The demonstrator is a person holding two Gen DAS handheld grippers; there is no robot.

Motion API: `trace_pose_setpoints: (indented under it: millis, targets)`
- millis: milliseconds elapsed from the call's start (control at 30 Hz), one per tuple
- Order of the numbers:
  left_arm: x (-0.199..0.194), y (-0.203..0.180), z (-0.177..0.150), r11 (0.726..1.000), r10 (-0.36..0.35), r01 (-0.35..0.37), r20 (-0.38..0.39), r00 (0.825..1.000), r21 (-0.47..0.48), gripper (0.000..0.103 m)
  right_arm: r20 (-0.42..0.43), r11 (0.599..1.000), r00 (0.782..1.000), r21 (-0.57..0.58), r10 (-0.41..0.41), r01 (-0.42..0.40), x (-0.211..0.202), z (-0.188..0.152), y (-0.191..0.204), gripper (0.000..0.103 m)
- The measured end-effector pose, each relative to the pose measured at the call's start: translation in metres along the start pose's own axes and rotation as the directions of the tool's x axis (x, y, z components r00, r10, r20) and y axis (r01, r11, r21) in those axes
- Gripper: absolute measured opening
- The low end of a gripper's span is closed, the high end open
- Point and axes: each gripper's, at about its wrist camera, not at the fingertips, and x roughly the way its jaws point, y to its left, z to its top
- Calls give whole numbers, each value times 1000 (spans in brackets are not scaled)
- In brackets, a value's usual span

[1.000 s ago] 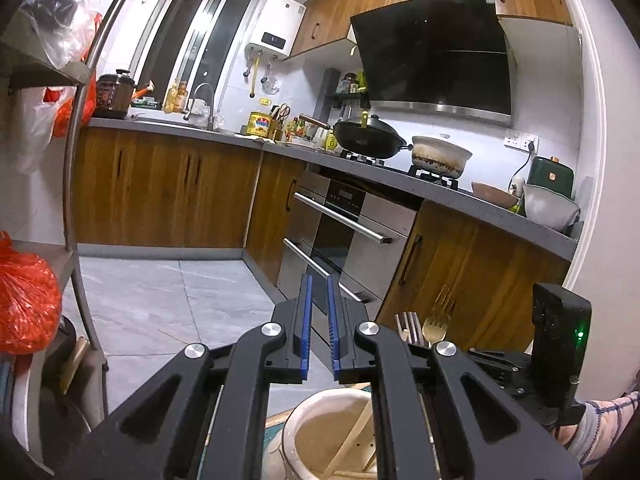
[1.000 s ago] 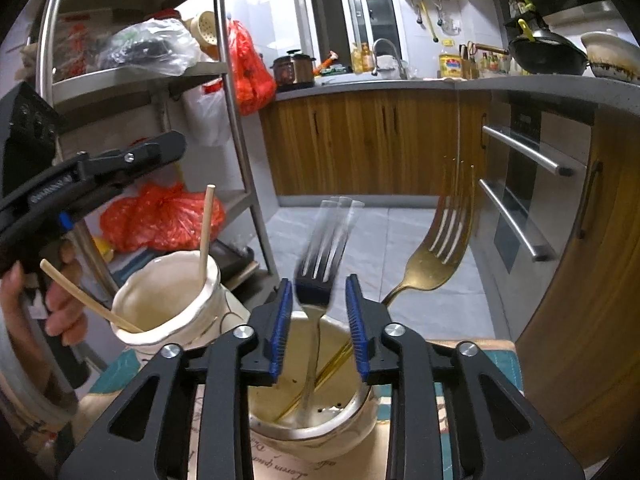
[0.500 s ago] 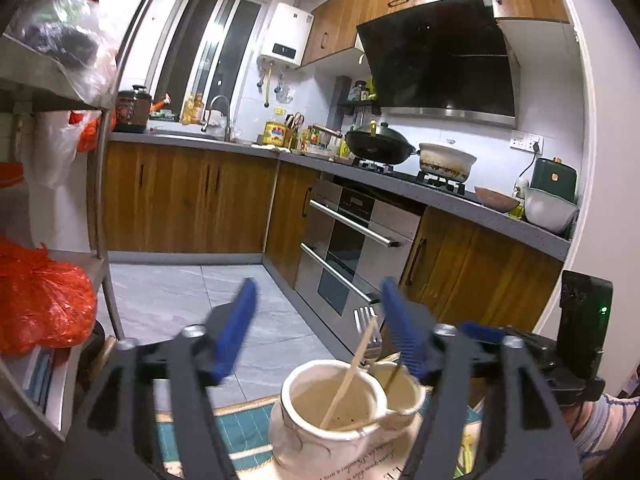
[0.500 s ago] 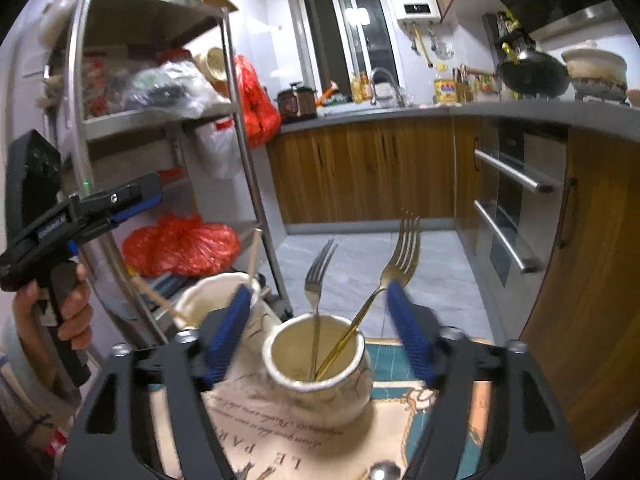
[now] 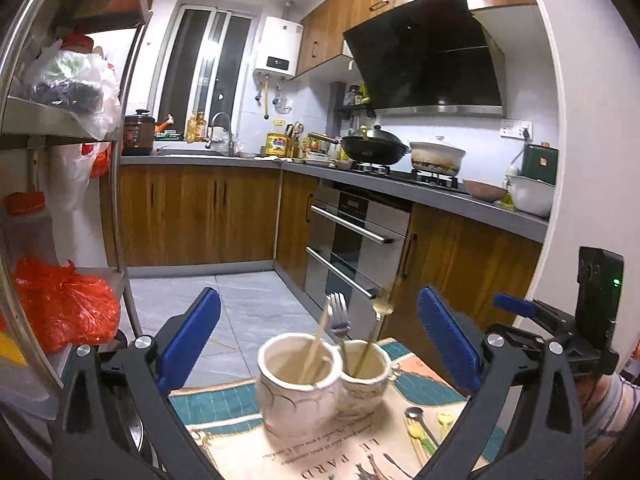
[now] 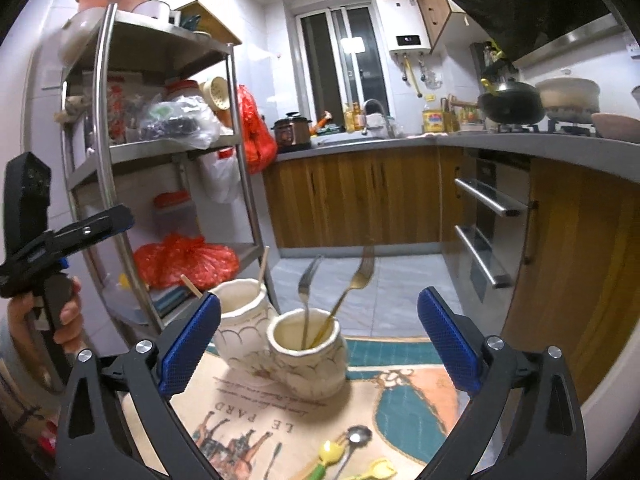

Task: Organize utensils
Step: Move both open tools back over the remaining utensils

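Observation:
Two cream ceramic holders stand side by side on a printed placemat (image 6: 248, 424). One holder (image 5: 298, 384) holds wooden chopsticks (image 5: 316, 344); it also shows in the right wrist view (image 6: 240, 320). The other holder (image 6: 308, 352) holds a silver fork (image 6: 306, 300) and a gold fork (image 6: 352, 288); it also shows in the left wrist view (image 5: 366, 376). Loose spoons (image 6: 352, 440) and small yellow-green utensils (image 6: 328, 456) lie on the mat in front. My left gripper (image 5: 320, 344) is open and empty, back from the holders. My right gripper (image 6: 318, 344) is open and empty too.
A steel shelf rack (image 6: 160, 152) with red bags (image 6: 188, 260) stands left of the mat. Wooden cabinets and an oven (image 5: 352, 248) run along the far side. The loose spoons also show in the left wrist view (image 5: 420, 424).
Both grippers have opened wide and drawn back from the holders. The right gripper let go of the silver fork, which now stands in the holder beside the gold fork.

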Motion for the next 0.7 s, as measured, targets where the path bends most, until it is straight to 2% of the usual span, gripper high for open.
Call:
trace_pose_setpoints:
  millis: [300, 433, 700]
  targets:
    - [-5, -27, -12, 999, -51, 52, -44, 998, 10, 97, -37, 997, 998, 39, -58, 59, -14, -15, -25, 98]
    - [0, -39, -21, 998, -50, 51, -65, 997, 27, 97, -45, 996, 996, 45, -81, 83, -18, -18, -33, 98]
    - [18, -52, -50, 998, -58, 59, -158, 986, 1, 97, -102, 991, 989, 58, -111, 117, -24, -34, -53, 98]
